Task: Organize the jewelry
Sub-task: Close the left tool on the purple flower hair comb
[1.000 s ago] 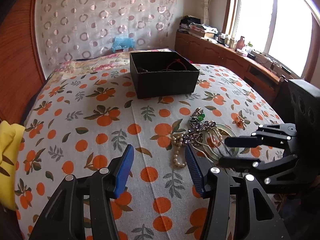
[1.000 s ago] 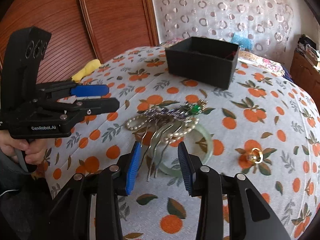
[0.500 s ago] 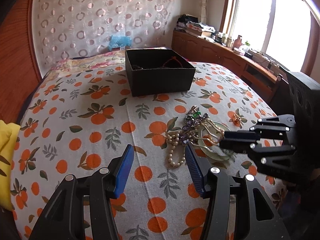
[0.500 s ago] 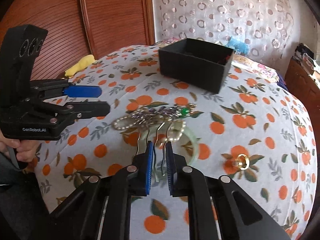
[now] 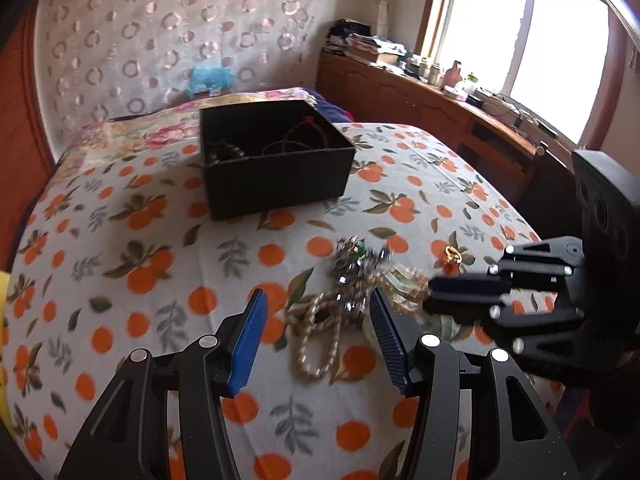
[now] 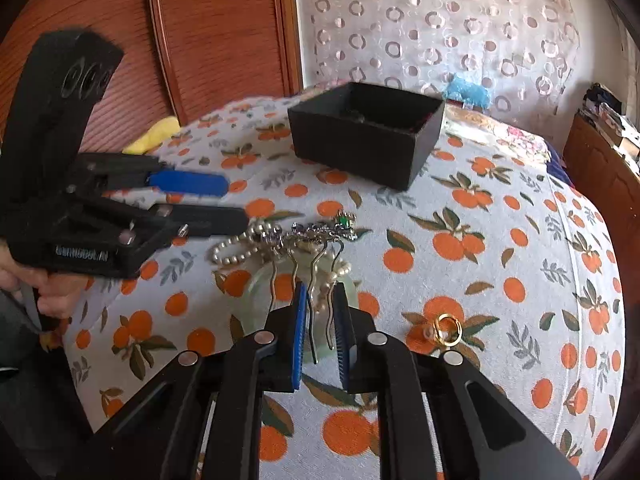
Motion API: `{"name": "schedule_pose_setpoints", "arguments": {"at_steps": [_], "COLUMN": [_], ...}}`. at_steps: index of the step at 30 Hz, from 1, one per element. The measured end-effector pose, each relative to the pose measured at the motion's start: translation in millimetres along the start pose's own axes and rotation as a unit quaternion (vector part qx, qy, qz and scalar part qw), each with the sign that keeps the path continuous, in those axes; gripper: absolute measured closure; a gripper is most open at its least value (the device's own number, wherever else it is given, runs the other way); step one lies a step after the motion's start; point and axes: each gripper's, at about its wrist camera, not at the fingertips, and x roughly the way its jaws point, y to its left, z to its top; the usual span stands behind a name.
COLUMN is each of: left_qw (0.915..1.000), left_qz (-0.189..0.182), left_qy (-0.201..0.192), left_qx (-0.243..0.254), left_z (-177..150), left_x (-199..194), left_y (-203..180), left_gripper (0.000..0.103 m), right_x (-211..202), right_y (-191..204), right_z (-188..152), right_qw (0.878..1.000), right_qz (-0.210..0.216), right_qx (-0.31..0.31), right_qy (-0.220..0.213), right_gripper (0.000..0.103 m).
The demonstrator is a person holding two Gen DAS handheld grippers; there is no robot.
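A jewelled hair comb (image 6: 316, 240) with long metal prongs lies tangled with a pearl necklace (image 6: 236, 250) over a pale green bangle (image 6: 260, 284) on the orange-print bedspread. My right gripper (image 6: 320, 308) is shut on the comb's prongs. It also shows in the left wrist view (image 5: 430, 298). My left gripper (image 5: 316, 312) is open just in front of the pearl necklace (image 5: 316, 340) and the comb (image 5: 354, 272). A gold ring (image 6: 446, 330) lies to the right. The black box (image 6: 366, 132) stands farther back with some jewellery inside (image 5: 276, 160).
A wooden headboard (image 6: 220, 40) rises at the left and a patterned curtain (image 6: 440, 20) hangs behind the bed. A yellow cloth (image 6: 154, 140) lies near the headboard. A wooden sideboard (image 5: 420, 104) under the window runs along the bed's right side.
My right gripper closed on the comb's prongs and has started to lift the comb. My left gripper moved in closer to the pearl necklace, still open.
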Motion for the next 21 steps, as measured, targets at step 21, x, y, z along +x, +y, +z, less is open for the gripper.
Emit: {"name": "schedule_pose_setpoints", "arguments": {"at_steps": [21], "left_qw": [0.9937], "left_qz": [-0.097], "left_qy": [0.057], "left_qx": [0.006], "left_z": [15.3], "left_x": [45.2], "left_y": [-4.5], "left_gripper": [0.081], "right_x": [-21.9], "right_y": [-29.1], "right_z": [-12.9], "right_qw": [0.999], "right_qz": [-0.025], "right_qx": [0.036], "right_qy": [-0.023], "right_gripper": [0.086]}}
